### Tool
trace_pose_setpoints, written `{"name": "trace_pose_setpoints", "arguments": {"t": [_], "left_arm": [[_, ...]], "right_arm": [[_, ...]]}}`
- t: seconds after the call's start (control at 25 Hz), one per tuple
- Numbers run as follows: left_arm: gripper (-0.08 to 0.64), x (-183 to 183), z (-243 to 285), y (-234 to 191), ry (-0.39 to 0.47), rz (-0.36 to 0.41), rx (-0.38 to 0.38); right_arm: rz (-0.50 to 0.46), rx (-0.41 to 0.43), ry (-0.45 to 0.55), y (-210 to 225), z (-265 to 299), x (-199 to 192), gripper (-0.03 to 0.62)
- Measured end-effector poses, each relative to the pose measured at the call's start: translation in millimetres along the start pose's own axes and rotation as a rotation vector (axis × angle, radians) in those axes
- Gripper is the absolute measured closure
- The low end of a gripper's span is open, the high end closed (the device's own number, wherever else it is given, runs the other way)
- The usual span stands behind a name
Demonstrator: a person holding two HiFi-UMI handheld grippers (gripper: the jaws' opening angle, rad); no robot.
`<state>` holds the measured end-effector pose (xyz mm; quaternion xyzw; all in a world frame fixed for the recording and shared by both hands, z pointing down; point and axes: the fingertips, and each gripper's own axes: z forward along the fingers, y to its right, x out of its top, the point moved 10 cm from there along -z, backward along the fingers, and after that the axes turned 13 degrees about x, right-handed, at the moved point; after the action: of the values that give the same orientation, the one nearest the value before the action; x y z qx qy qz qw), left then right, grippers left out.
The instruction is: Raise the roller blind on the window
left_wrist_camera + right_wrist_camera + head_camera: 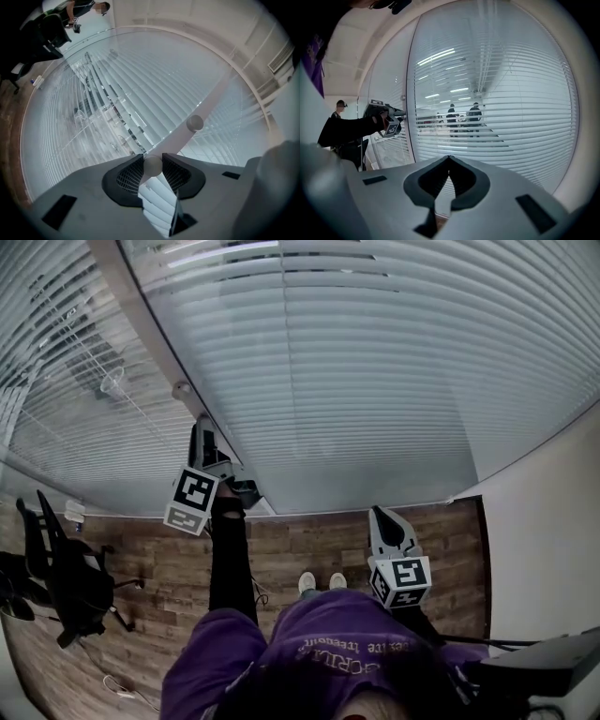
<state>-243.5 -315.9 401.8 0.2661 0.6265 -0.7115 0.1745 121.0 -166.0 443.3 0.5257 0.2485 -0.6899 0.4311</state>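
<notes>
Your left gripper point(153, 161) jaws clamp a pale ball point(152, 167), lower centre. Your right gripper point(448, 160) jaws sit together, empty, facing the blind point(501, 117).

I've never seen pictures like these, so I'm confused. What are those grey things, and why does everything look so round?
A person in a purple top holds a grabbing tool, called a gripper, in each hand. One picture comes from a camera on the person's head, looking down at the wooden floor. The other two come from wide cameras riding on the grippers, which bend everything round. Ahead are slatted window blinds. The left gripper is closed on a small round knob on the white window frame. The right gripper is closed and holds nothing.
</notes>
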Motion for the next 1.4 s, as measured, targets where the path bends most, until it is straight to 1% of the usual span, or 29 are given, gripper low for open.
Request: {"name": "trace_pose_setpoints", "arguments": {"t": [0.2,0.36,0.48,0.6,0.8,1.0,1.2,1.4], "left_arm": [[0.436,3,-1,2,-0.005,0.190,-0.021],[0.436,5,-2,5,0.003,0.293,-0.020],[0.437,4,-3,8,0.016,0.400,-0.024],[0.436,5,-2,9,0.033,0.511,-0.026],[0.437,4,-3,13,0.060,0.673,-0.028],[0.437,3,-1,15,0.096,0.870,-0.041],[0.437,1,-2,17,0.129,1.001,-0.045],[0.437,-3,-4,21,0.175,1.184,-0.048]], "right_arm": [[0.001,0.006,0.002,4,-1,0,0.594],[-0.004,0.011,0.007,5,-1,1,0.594],[-0.008,0.013,0.007,6,-2,0,0.594],[-0.004,0.017,0.006,5,0,1,0.594],[-0.008,0.030,0.006,2,-1,-1,0.594],[0.003,0.023,0.003,0,1,-1,0.594],[-0.005,0.019,0.005,-1,2,-1,0.594],[-0.009,0.020,0.004,0,2,-1,0.594]]}}
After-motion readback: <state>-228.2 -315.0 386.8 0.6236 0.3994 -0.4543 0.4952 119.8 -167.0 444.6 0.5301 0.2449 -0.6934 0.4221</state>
